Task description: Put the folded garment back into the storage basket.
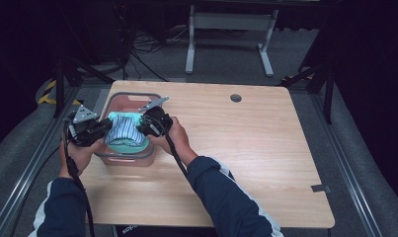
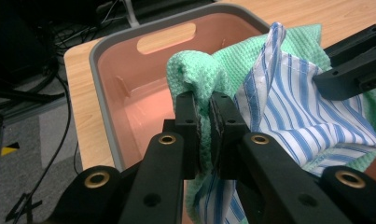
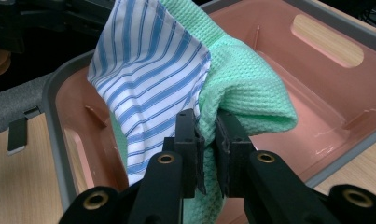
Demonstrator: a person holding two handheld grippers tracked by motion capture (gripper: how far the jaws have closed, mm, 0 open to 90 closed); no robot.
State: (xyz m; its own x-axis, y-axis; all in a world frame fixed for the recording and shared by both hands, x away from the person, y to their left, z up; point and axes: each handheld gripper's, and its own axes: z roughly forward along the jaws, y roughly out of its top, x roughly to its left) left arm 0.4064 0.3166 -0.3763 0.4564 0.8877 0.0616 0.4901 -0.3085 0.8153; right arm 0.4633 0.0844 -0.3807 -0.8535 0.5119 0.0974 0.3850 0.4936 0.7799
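A pink plastic basin (image 1: 118, 159) with a grey rim sits at the near-left part of the wooden table (image 1: 246, 163), its long axis running away from the person. Held above it is a bundle of two cloths: a green waffle-weave cloth (image 1: 129, 143) and a blue-and-white striped cloth (image 1: 121, 129) lying against it. In the high view the bundle stretches crosswise between the two grippers, so its long axis runs left to right across the basin, roughly square to the basin's own length.

The left gripper (image 1: 99, 127) comes in from the basin's left side. In the left gripper view its jaws are closed on a raised fold of the green cloth (image 2: 199, 79), with the striped cloth (image 2: 293, 116) hanging just to the right of that fold and draping down past the jaws. The other gripper's black jaws (image 2: 353, 70) show at the far right, touching the striped fabric.

The right gripper (image 1: 146, 123) comes in from the basin's right side. In the right gripper view its jaws are pinched on the green cloth (image 3: 244, 88) right at the seam where the striped cloth (image 3: 148, 74) meets it; whether the striped layer is also caught between the pads is hard to tell. The striped cloth rises to a peak above and left of the jaws, and the green cloth bulges to the right over the pink basin floor (image 3: 316, 116).

The person's hands (image 1: 179, 138) hold each gripper, dark sleeves (image 1: 226, 197) entering from the bottom edge
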